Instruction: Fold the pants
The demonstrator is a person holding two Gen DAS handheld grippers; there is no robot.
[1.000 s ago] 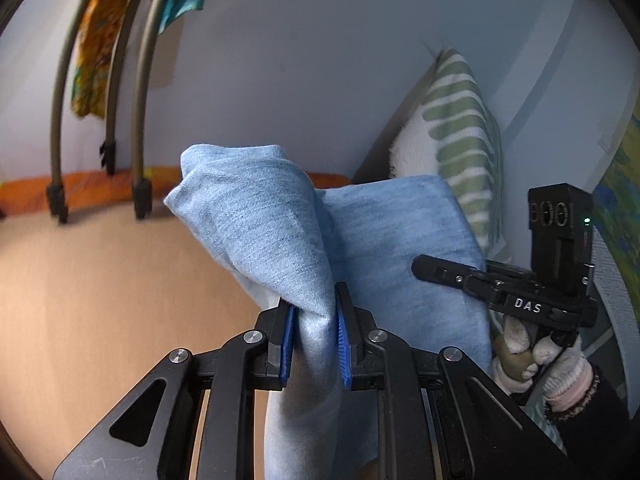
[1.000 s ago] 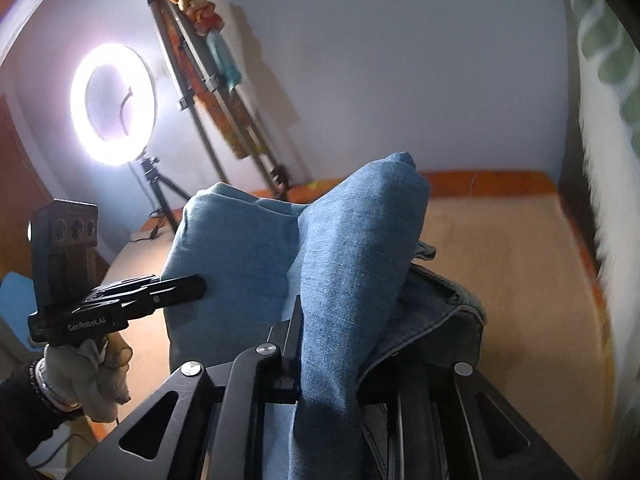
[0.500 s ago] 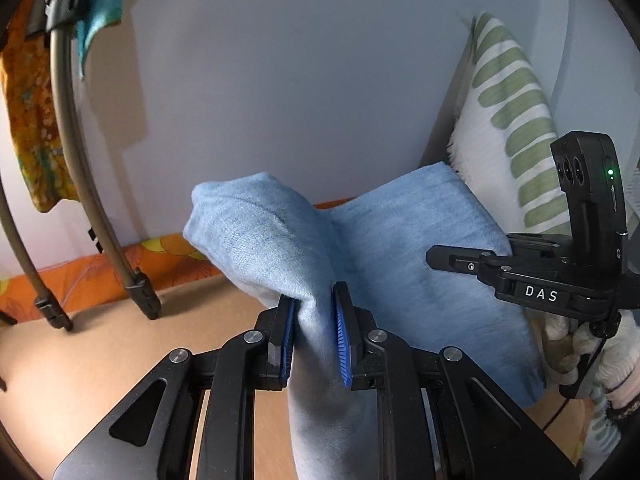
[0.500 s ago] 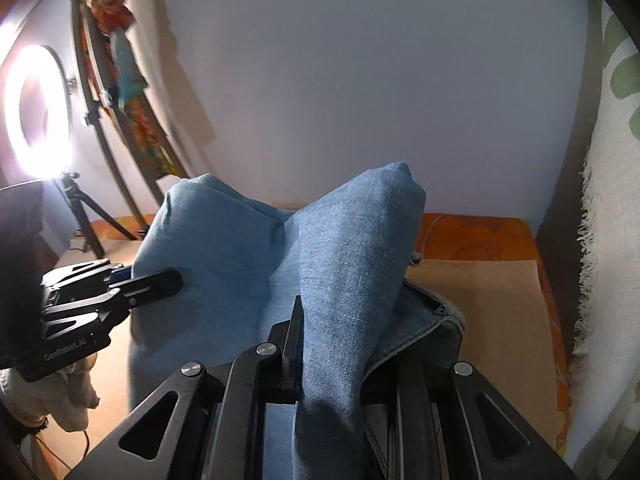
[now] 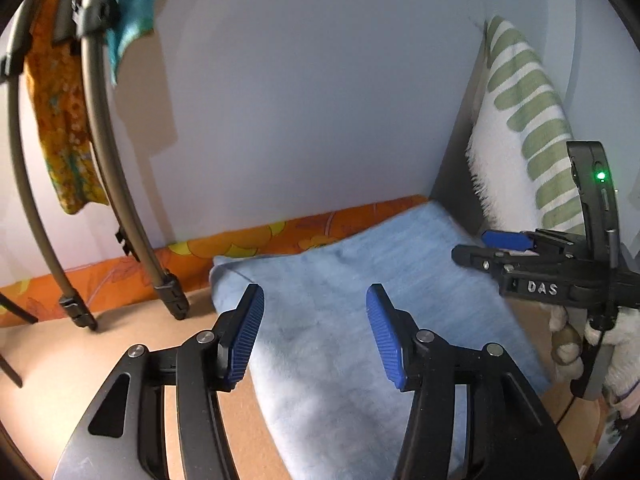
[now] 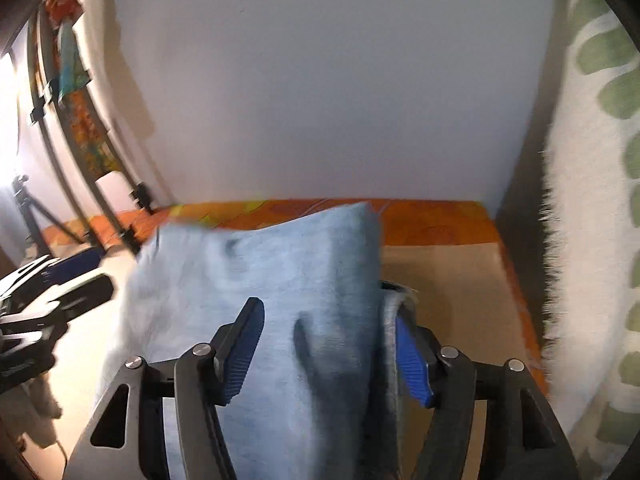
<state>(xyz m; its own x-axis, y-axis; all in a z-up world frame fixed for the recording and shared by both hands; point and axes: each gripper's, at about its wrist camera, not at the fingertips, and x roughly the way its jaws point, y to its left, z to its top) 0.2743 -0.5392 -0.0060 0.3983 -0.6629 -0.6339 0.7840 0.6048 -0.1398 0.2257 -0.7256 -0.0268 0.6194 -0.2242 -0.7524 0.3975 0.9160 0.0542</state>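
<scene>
Light blue denim pants (image 5: 352, 320) lie folded on the tan surface (image 5: 120, 352), reaching toward the back wall. My left gripper (image 5: 316, 336) is open just above the cloth, its blue pads (image 5: 244, 340) apart and empty. My right gripper (image 6: 326, 356) is open too, with the pants (image 6: 280, 304) loose between its blue pads (image 6: 412, 364); the cloth is blurred. The right gripper also shows in the left wrist view (image 5: 540, 272) at the pants' right edge. The left gripper shows at the left edge of the right wrist view (image 6: 52, 300).
A white pillow with green stripes (image 5: 524, 128) leans at the right. An orange floral sheet (image 5: 280, 232) runs along the back wall. Tripod legs (image 5: 104, 160) with hanging cloths stand at the left. A ring light glows at the far left in the right wrist view (image 6: 8, 120).
Both grippers have opened and let go of the pants. The lifted fold has dropped and now lies flatter on the surface.
</scene>
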